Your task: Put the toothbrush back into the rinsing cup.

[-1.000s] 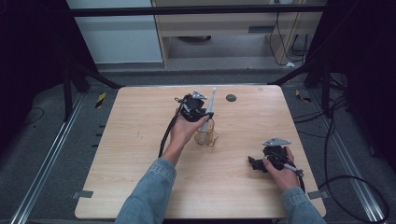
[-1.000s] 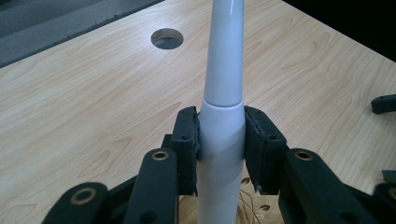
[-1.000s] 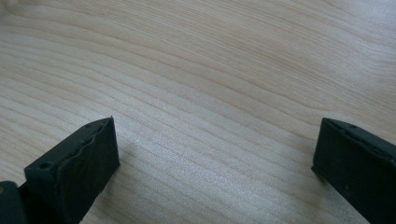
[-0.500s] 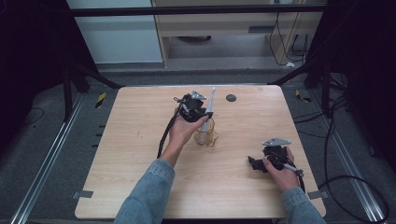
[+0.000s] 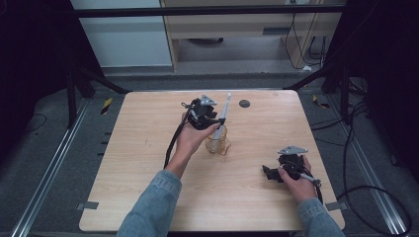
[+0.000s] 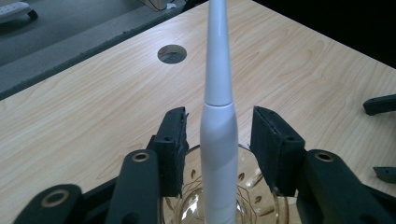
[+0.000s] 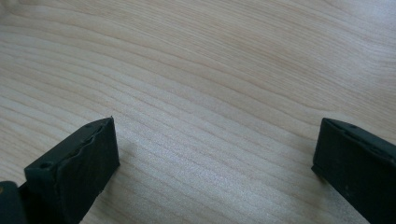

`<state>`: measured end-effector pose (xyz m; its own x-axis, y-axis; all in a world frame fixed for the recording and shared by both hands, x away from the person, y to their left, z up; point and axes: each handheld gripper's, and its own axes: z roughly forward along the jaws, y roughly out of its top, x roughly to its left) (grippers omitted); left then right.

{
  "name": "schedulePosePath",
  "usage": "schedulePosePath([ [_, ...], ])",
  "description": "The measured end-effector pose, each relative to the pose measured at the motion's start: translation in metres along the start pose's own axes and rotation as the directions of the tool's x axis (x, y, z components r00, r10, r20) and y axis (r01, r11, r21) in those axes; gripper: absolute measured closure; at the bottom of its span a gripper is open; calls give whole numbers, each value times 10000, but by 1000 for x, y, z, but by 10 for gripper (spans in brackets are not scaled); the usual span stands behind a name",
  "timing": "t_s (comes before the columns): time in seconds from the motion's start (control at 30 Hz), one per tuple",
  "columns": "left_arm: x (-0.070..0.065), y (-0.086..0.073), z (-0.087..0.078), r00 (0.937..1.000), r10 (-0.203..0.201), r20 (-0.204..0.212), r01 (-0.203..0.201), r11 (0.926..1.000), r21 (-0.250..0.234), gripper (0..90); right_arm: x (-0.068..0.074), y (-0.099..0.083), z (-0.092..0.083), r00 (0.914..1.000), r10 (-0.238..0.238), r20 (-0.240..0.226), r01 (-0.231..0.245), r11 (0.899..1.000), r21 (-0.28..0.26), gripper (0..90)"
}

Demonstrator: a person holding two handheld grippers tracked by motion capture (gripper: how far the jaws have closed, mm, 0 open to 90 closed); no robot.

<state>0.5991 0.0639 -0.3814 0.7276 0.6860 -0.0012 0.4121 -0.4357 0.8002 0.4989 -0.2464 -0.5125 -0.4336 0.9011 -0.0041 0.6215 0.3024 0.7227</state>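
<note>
Straddling a slim white plastic wand (image 6: 218, 112), the left gripper (image 6: 219, 140) has its black jaws parted, a gap showing on each side of the stick, so nothing is clamped. That wand stands tilted inside a clear amber-tinted glass cup (image 5: 217, 140) near the middle of the pale wooden table (image 5: 148, 168). A small round grey grommet hole (image 6: 172, 53) lies beyond it. Well apart, near the table's right front edge, the right gripper (image 7: 215, 158) rests low over bare wood, jaws wide apart and empty.
</note>
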Motion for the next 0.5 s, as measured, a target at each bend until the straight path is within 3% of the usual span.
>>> schedulePosePath([
  [0.23, -8, 3, -12, 9998, 131, 146, -130, 9999, -47, 455, 0, 0, 0, 10000, 2, 0, -2, 10000, -4, 4],
  [0.5, -18, 4, -13, 9994, 233, 260, -234, 9997, 31, 286, 0, 0, 0, 10000, 7, -4, -7, 10000, -1, 4],
])
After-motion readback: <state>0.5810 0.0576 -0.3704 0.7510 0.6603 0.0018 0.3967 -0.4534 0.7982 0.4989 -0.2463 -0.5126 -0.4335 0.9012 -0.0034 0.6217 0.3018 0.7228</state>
